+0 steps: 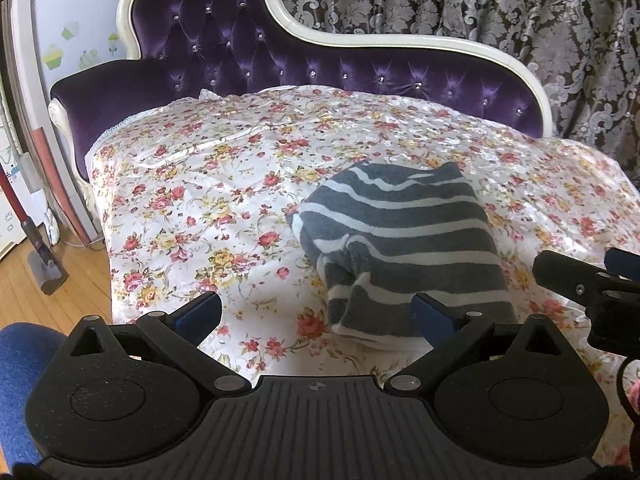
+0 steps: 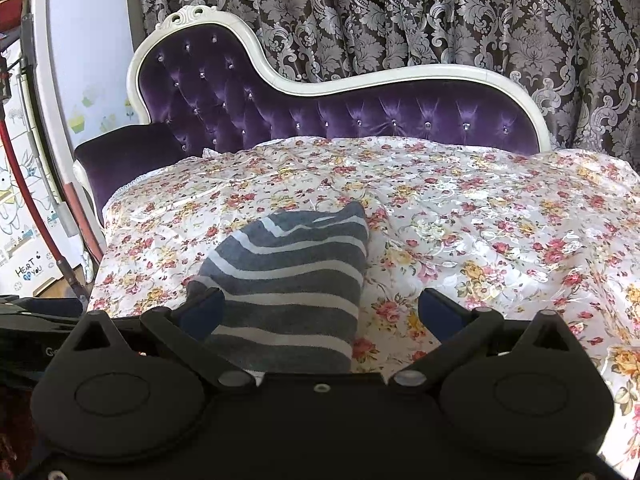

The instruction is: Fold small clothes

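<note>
Nearest to the left wrist camera is the left gripper (image 1: 316,312), with its two blue pads wide apart and nothing between them. It waits just before the near edge of the striped garment (image 1: 400,240), a small grey piece with white stripes that lies in a soft, half-folded bundle on the floral cover (image 1: 180,208) of the purple chaise (image 1: 240,52). The right gripper (image 2: 318,314) also has its fingers spread and holds nothing; its left pad is over the near part of the garment, but I cannot tell if it touches the cloth.

I think the main risk is that a gripper pinches the shiny floral cover together with the garment, because the cover is loose and wrinkled directly under it. Then the cover would lift and pull the bundle out of shape. Another risk is to take only the top layer, so the fold opens instead of staying tidy. The two grippers are also near each other on the right side of the left camera's view, so they could knock together.

For moving there is good open room on the cover to the left of the garment and behind it, toward the tufted backrest. On the left the cover ends and the wooden floor (image 1: 48,304) begins, so a garment pushed too far that way could slide off.
</note>
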Motion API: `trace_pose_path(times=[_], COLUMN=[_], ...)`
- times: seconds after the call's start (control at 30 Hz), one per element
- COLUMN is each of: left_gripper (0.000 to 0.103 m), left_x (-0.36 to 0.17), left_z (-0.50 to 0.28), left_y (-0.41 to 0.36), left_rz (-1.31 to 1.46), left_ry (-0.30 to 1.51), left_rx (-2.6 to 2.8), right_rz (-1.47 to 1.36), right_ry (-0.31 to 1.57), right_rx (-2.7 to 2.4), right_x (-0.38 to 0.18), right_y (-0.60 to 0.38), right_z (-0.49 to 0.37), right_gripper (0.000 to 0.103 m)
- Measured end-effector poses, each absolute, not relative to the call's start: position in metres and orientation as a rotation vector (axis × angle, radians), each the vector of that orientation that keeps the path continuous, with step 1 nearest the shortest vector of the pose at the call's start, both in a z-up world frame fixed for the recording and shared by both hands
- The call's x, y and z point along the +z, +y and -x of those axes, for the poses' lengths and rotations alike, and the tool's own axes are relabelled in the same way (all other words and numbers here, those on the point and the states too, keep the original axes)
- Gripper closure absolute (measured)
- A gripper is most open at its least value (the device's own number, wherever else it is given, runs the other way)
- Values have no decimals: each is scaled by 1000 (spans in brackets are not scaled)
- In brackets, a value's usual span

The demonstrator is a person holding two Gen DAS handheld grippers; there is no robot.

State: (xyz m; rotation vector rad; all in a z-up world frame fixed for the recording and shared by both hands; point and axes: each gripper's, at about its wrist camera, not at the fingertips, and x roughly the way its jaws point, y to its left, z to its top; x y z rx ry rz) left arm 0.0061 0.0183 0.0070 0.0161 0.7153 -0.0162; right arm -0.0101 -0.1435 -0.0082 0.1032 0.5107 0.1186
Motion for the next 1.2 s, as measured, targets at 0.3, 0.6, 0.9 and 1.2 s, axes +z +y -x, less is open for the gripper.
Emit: trace_pose_path(times=[0.3, 0.6, 0.9, 1.2], left_gripper=[1, 1, 1, 1], left_x=[7, 5, 3, 2], left_z=[-7, -9, -11, -11], left_y=[20, 22, 23, 23], left_rz=[-14, -16, -12, -27], left_ry=[725, 737, 750, 752], left_rx=[-12, -7, -3, 3], right_rz=[-109, -118, -131, -151], right_ry=[513, 528, 548, 578], right_rx=[118, 119, 113, 101], right_x=[-9, -10, -12, -18], right_y=[-144, -141, -141, -142], right_z=[11, 13, 11, 7], right_gripper=[1, 1, 1, 1])
